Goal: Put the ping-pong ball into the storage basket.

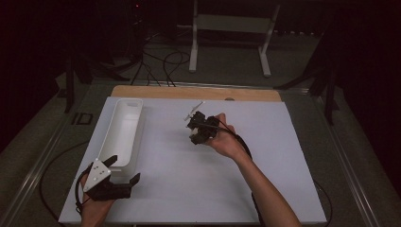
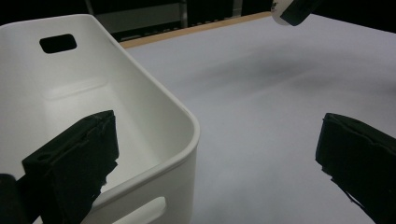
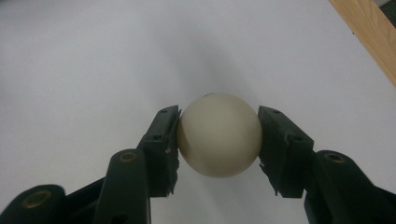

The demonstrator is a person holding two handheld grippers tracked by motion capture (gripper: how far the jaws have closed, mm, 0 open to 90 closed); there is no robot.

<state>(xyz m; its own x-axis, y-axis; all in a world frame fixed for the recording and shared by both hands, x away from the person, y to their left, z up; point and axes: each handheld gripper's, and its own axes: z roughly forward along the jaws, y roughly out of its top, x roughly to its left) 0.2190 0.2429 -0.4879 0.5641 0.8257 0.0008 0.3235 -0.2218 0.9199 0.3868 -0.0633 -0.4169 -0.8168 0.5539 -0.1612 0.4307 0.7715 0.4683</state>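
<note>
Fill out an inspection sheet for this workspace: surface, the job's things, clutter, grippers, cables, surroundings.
Surface: flat white board on a table, a wooden strip along its far edge.
Job's things: smooth cream-white ball clamped between the right gripper's jaws; long white plastic bin with handle slots near the board's left edge, nothing seen inside.
Clutter: nothing seen on the board.
Grippers: right gripper shut on the ball above mid-board; left gripper open, at the bin's near end, jaws either side of its corner.
Cables: black cable trailing from the right gripper; more black cables on the floor beyond.
Surroundings: dark room, white metal stand behind the table.
</note>
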